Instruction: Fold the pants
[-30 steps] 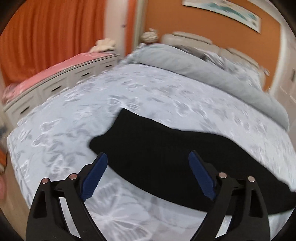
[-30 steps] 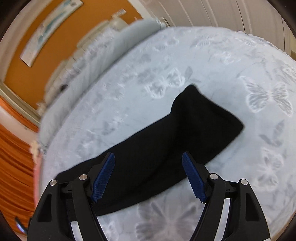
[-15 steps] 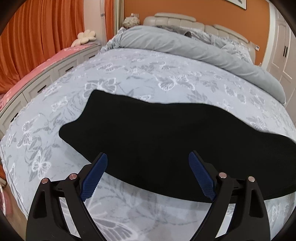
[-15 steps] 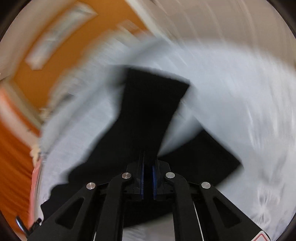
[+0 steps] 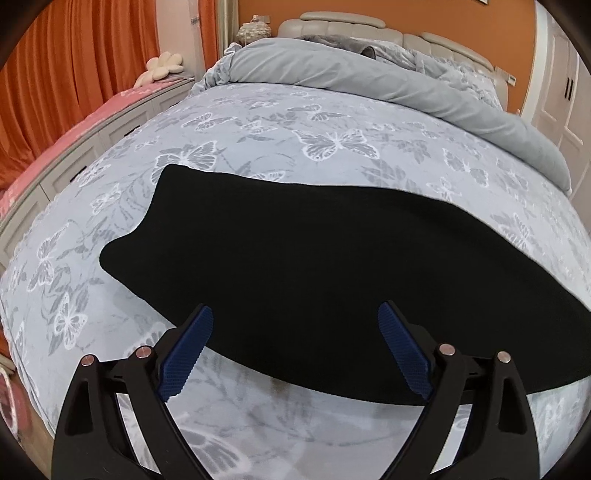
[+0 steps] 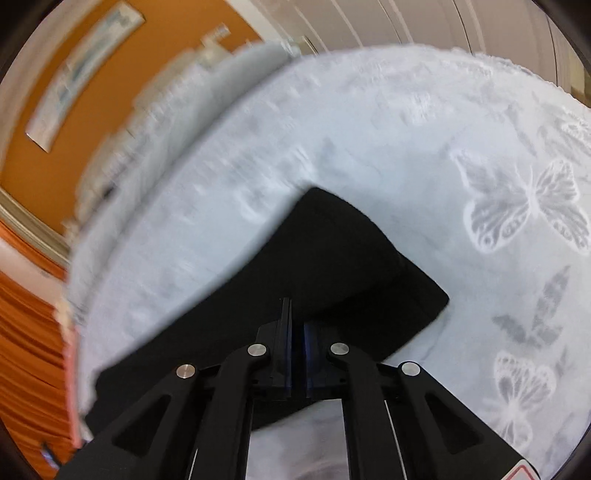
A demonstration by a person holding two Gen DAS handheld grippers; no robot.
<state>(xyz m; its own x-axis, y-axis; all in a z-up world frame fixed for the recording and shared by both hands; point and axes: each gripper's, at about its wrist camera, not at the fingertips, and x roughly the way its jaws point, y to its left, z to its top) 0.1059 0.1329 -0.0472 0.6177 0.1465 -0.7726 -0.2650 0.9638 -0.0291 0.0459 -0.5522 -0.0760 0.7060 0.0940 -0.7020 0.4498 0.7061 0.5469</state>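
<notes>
A wide bed covered by a pale grey bedspread printed with white butterflies (image 5: 332, 144) fills most of both views. A rumpled plain grey duvet (image 5: 388, 81) is heaped along the head of the bed, in front of a cream padded headboard (image 5: 343, 20), with an orange wall behind. Orange curtains (image 5: 74, 62) hang to the left, above a low white drawer unit topped with a pink cushion (image 5: 66, 147), on which a cream flower-shaped pillow (image 5: 162, 66) rests.

The long black fabric pants (image 5: 314, 266) are laid flat across the middle of the bedspread, stretched from left to right in the left wrist view. In the right wrist view, which is blurred, one end of the pants (image 6: 332, 266) is seen raised off the bedspread and doubled over the rest of the garment.

The left gripper (image 5: 295, 347) is held just above the near edge of the pants, its blue ribbed pads (image 5: 188, 350) spread wide with nothing between them. The right gripper (image 6: 297, 332) is pressed together, and black cloth of the pants is pinched between its fingers.
</notes>
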